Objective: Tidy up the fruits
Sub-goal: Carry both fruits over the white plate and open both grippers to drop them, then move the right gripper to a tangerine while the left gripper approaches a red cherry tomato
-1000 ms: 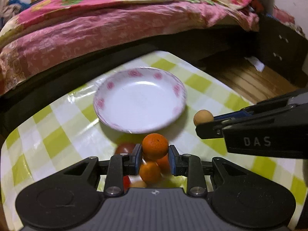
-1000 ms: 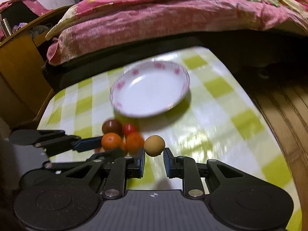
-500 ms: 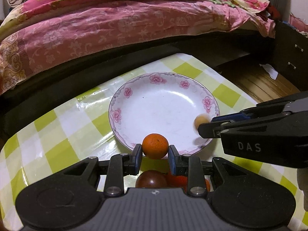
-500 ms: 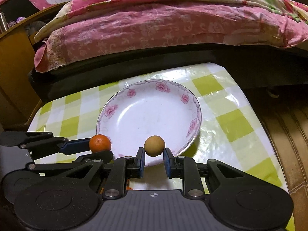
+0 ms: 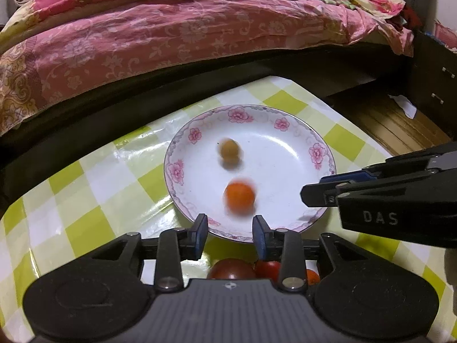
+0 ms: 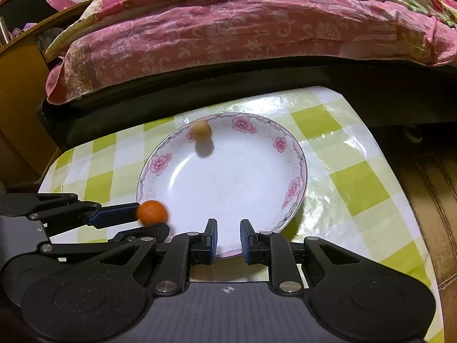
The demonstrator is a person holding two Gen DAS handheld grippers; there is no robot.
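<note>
A: Left wrist view. The left gripper [image 5: 230,225] is hanging over the near rim of the plate [image 5: 285,131], fingers spread, gripping nothing. An orange [image 5: 239,196] is sitting inside the plate just beyond the fingertips, smeared by motion blur. A tan fruit [image 5: 229,149] is lying farther in, also blurred.

B: Anything below the fingers?

A: A dark red tomato [image 5: 231,268], a brighter red one [image 5: 268,267] and a sliver of another orange fruit [image 5: 312,276] are showing on the checked tablecloth [image 5: 85,188], close together. Whether they are touching, I cannot tell. The right gripper [image 5: 314,191] is reaching in from the right over the plate's edge.

B: Right wrist view?

A: The right gripper [image 6: 227,235] is hovering at the plate's [image 6: 297,154] near rim, fingers parted, nothing between them. The tan fruit [image 6: 201,130] is sitting against the far rim. The orange [image 6: 152,213] is showing at the plate's left edge, just past the tip of the left gripper [image 6: 125,214]. A pink bedspread [image 6: 228,28] is filling the background.
</note>
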